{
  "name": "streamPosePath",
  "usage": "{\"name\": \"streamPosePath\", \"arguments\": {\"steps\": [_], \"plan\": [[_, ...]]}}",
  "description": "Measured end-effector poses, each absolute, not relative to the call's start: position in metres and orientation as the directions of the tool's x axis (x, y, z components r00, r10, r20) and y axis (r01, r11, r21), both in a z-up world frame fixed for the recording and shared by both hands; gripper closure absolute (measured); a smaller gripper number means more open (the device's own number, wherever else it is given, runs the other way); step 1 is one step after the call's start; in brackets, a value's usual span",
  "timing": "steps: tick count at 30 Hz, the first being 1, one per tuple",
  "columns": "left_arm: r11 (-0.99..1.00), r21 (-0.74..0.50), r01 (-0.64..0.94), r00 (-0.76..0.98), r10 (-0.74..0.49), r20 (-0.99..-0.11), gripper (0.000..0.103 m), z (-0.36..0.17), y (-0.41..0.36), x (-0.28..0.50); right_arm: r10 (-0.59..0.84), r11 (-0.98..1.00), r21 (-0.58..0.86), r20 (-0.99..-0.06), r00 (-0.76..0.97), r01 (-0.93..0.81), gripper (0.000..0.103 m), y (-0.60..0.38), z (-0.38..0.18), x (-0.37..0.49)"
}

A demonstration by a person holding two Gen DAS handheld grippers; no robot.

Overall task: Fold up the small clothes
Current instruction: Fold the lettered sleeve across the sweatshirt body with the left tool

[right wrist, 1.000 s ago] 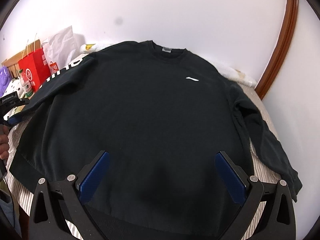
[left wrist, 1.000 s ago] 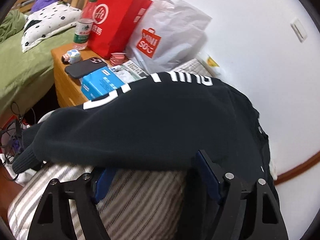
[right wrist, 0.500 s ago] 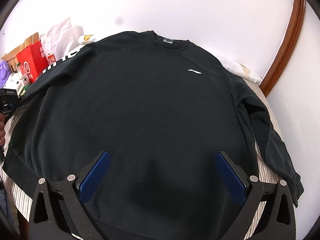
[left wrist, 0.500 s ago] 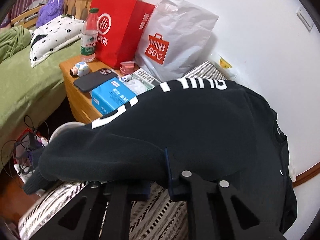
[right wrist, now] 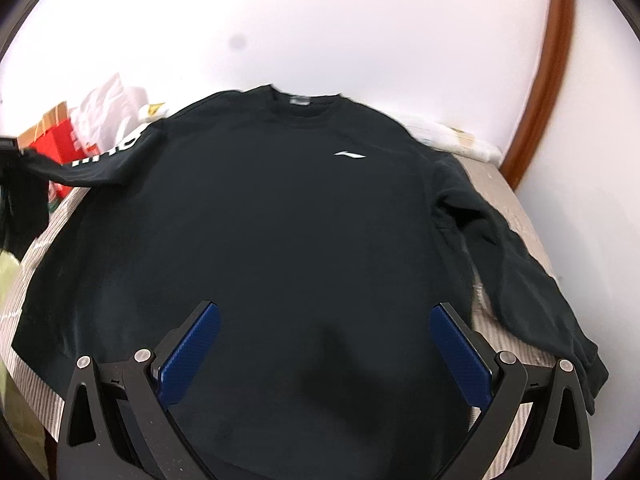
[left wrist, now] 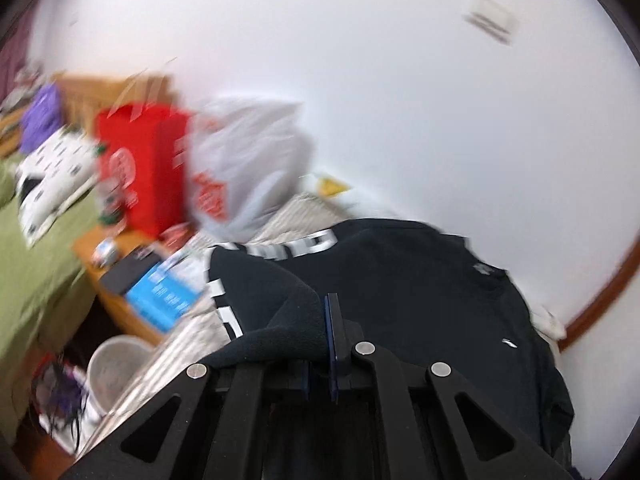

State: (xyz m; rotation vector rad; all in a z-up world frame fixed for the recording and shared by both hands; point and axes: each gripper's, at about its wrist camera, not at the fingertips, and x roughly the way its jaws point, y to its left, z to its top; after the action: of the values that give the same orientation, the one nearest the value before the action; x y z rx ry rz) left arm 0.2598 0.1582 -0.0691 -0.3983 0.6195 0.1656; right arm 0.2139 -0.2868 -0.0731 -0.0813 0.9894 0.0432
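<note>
Left gripper (left wrist: 326, 340), low centre of its view: jaws pinched on the black sleeve (left wrist: 288, 312), cloth bunched and raised off the bed. Right gripper (right wrist: 324, 348), low centre: jaws spread wide, empty, above the hem. Black sweatshirt (right wrist: 280, 216) lies flat, front up, on the striped bedcover (right wrist: 516, 216). Folding barely begun; both sleeves and body remain. Left of frame: red paper bag (left wrist: 140, 172), white shopping bag (left wrist: 248, 164), cluttered nightstand (left wrist: 120, 308) close by the lifted sleeve.

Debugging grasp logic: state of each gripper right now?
Left gripper: closed on the black sweatshirt's sleeve.
Right gripper: open, holding nothing, above the black sweatshirt.
</note>
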Motion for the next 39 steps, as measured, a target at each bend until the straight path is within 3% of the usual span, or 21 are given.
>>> {"name": "streamPosePath", "arguments": {"steps": [6,14,27,28,31,33,34,39], "plan": [[0.962,-0.250,-0.112,0.822,-0.051,-0.567,0.096,-0.045,0.077,0.297,-0.010,0.999,-0.036,-0.827,0.562,-0.036,0.000,-0.317,-0.073,0.211],[0.976,-0.205,0.068,0.758,-0.184,-0.625,0.096,-0.065,-0.024,0.342,-0.019,1.000,-0.013,-0.822,0.569,0.015,0.000,-0.352,-0.073,0.203],[0.965,-0.215,0.152,0.607,-0.263,-0.750,0.095,-0.131,-0.070,0.360,-0.036,0.998,-0.001,-0.841,0.539,0.065,0.000,-0.383,-0.091,0.201],[0.965,-0.208,0.157,0.604,-0.261,-0.753,0.092,-0.130,-0.069,0.357,-0.036,0.998,0.000,-0.842,0.538,0.066,0.000,-0.382,-0.092,0.202],[0.967,-0.176,0.183,0.614,-0.252,-0.748,0.073,-0.126,-0.067,0.343,-0.022,0.998,0.010,-0.844,0.537,0.057,0.000,-0.377,-0.091,0.204],[0.966,-0.165,0.198,0.634,-0.255,-0.730,0.041,-0.119,-0.059,0.330,-0.002,0.999,0.021,-0.842,0.539,0.036,0.000,-0.369,-0.089,0.206],[0.967,-0.162,0.199,0.648,-0.254,-0.719,0.033,-0.115,-0.055,0.325,0.007,0.999,0.024,-0.837,0.546,0.024,0.001,-0.363,-0.086,0.206],[0.975,-0.153,0.160,0.695,-0.222,-0.684,0.030,-0.099,-0.009,0.291,0.041,0.999,0.019,-0.825,0.563,-0.044,0.007,-0.328,-0.075,0.213]]}}
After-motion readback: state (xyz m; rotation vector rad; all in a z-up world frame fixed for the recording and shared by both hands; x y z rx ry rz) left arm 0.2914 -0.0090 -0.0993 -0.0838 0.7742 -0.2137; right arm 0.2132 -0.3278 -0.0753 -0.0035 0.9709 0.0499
